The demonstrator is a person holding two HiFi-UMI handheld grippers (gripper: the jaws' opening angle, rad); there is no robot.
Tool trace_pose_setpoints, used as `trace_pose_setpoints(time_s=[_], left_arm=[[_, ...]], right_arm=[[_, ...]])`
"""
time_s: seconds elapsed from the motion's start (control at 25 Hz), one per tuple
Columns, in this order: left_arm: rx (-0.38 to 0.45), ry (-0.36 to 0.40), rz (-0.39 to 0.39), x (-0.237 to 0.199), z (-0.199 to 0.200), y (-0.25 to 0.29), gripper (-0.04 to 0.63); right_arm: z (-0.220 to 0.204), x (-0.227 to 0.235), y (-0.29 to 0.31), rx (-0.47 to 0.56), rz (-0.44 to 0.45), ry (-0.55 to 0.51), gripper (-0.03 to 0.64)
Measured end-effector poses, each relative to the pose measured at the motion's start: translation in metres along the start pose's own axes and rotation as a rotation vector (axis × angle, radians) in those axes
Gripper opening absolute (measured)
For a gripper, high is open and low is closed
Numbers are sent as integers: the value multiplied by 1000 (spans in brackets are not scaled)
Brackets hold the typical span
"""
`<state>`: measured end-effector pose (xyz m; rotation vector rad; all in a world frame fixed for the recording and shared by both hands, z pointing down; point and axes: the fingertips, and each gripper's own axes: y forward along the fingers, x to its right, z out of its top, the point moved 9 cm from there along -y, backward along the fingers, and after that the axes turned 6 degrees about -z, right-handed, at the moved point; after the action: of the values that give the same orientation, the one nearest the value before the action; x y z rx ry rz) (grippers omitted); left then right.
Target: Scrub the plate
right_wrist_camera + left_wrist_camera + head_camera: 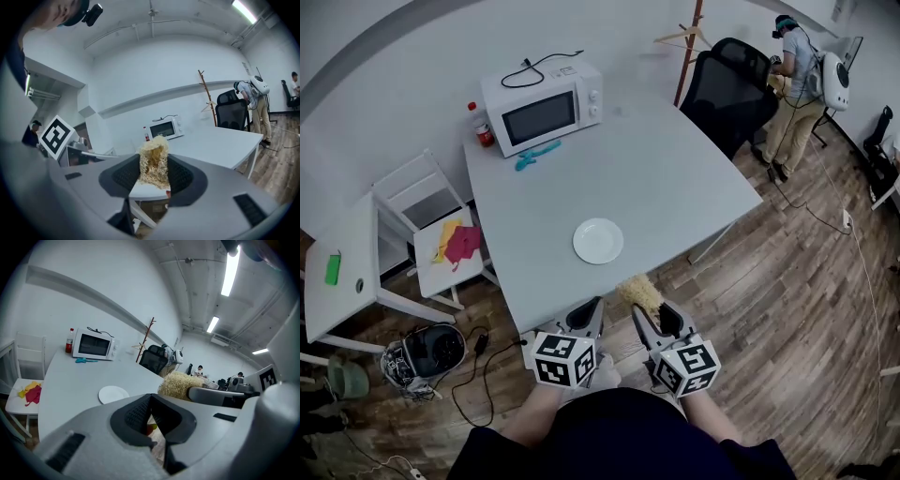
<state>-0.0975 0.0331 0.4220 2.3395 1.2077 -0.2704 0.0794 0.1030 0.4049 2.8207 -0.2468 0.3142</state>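
the right gripper (154,177) is squeezing its ribbed pads (125,176) onto a straw-coloured fibrous scrubber (153,157), which is filling the narrow gap between the jaws. the left gripper (152,417) is keeping its jaws closed together with nothing between them. in the head view both grippers are hanging side by side just off the near edge of the grey table (666,178), with the scrubber's tuft just reaching over that edge.

the white plate (598,241) is lying on the table near the near edge, a little ahead of the grippers and apart from both. nothing is touching it.

judging the progress: the tool is already picked up, but no scrubbing is showing yet, since the scrubber is sitting clear of the plate. carrying it forward onto the plate, rubbing across its face and perhaps steadying the rim with the left gripper is all looking still to come. whether the plate is dirty is too small to tell.

the plate is lying flat with its face pointing up; being round, it is showing no long axis. the scrubber's long axis is running along the right jaws, with its free end pointing away from the person toward the table and the plate.
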Motion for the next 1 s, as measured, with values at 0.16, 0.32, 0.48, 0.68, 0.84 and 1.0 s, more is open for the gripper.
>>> trace_pose_setpoints(time_s=[0.16, 0.32, 0.48, 0.68, 0.84, 1.0], left_arm=[[1, -4, 8, -24, 9, 11, 17], [-7, -17, 20, -43, 13, 17, 17], [-22, -43, 49, -63, 12, 21, 17], [-50, -82, 83, -80, 6, 30, 18], [-53, -97, 111, -90, 3, 41, 18], [-71, -141, 156, -104, 0, 53, 18]], right_arm=[[6, 3, 26, -8, -2, -2, 170], [9, 4, 43, -19, -6, -8, 170], [11, 7, 56, -19, -12, -10, 170], [12, 16, 65, -39, -12, -10, 170], [11, 26, 85, -58, 18, -14, 170], [18, 32, 114, -75, 85, -50, 170]])
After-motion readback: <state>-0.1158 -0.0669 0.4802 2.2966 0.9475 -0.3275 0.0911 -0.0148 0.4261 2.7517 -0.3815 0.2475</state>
